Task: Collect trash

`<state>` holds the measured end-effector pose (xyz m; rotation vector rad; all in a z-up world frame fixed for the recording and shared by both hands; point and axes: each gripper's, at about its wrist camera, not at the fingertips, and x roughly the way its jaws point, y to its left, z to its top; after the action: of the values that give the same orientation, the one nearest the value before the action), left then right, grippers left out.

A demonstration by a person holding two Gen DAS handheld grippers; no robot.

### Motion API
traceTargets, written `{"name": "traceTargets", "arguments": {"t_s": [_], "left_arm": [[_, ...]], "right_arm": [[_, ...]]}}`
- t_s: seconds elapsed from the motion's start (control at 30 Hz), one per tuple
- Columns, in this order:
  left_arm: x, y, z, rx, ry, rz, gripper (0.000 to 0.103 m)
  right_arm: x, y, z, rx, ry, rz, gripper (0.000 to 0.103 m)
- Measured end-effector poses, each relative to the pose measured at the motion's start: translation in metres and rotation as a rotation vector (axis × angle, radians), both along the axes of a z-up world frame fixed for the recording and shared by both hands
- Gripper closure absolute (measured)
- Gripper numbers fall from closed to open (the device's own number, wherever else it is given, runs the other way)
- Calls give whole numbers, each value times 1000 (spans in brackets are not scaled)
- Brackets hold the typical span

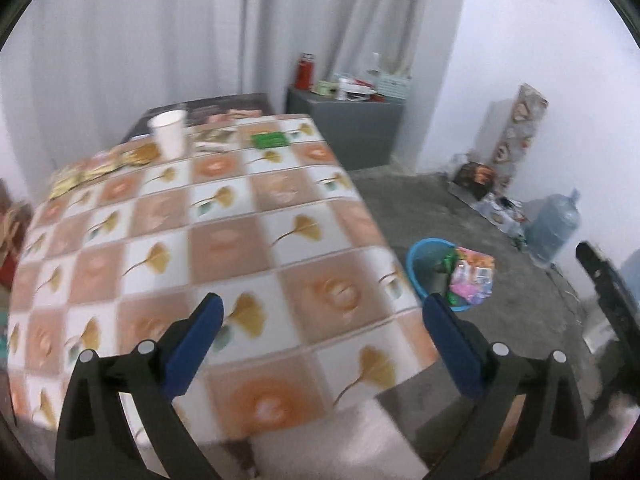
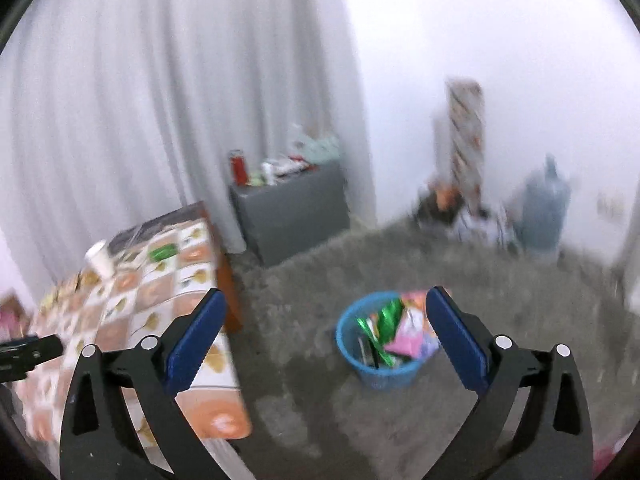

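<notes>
A blue bin (image 2: 384,372) stands on the grey floor beside the table, holding green and pink wrappers (image 2: 400,328); the left wrist view shows the same bin (image 1: 420,268). On the checked tablecloth (image 1: 224,240) sit a white paper cup (image 1: 170,136), a green packet (image 1: 270,139) and yellow wrappers (image 1: 96,168) at the far end. My left gripper (image 1: 320,320) hangs open over the table's near corner with nothing between its blue pads. My right gripper (image 2: 326,320) is open too, empty, above the floor in front of the bin.
A grey cabinet (image 1: 360,128) with a red flask (image 1: 305,72) and clutter stands by the curtain. A water jug (image 1: 554,226), a patterned box (image 1: 520,128) and small items line the right wall. A dark frame (image 1: 608,300) rises at the right edge.
</notes>
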<state>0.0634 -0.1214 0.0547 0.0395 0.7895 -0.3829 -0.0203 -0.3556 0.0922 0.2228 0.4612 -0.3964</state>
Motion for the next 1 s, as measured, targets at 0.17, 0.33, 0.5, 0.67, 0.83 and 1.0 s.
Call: {"name": "traceTargets", "arguments": {"t_s": [0.17, 0.33, 0.5, 0.67, 0.83, 1.0], "left_arm": [[-22, 19, -17, 101, -26, 73, 5], [-24, 33, -33, 138, 41, 153, 5], [-27, 43, -38, 133, 49, 191, 5], [-29, 47, -35, 147, 30, 221, 5], [-31, 51, -34, 178, 10, 245, 5], [-31, 53, -35, 234, -5, 251, 5]], "right_arm": [[1, 54, -14, -12, 122, 113, 7], [8, 74, -36, -27, 283, 122, 7], [-1, 88, -39, -48, 325, 103, 7], [0, 96, -44, -48, 353, 93, 7], [3, 98, -49, -40, 374, 98, 7], [4, 97, -51, -34, 382, 96, 7]]}}
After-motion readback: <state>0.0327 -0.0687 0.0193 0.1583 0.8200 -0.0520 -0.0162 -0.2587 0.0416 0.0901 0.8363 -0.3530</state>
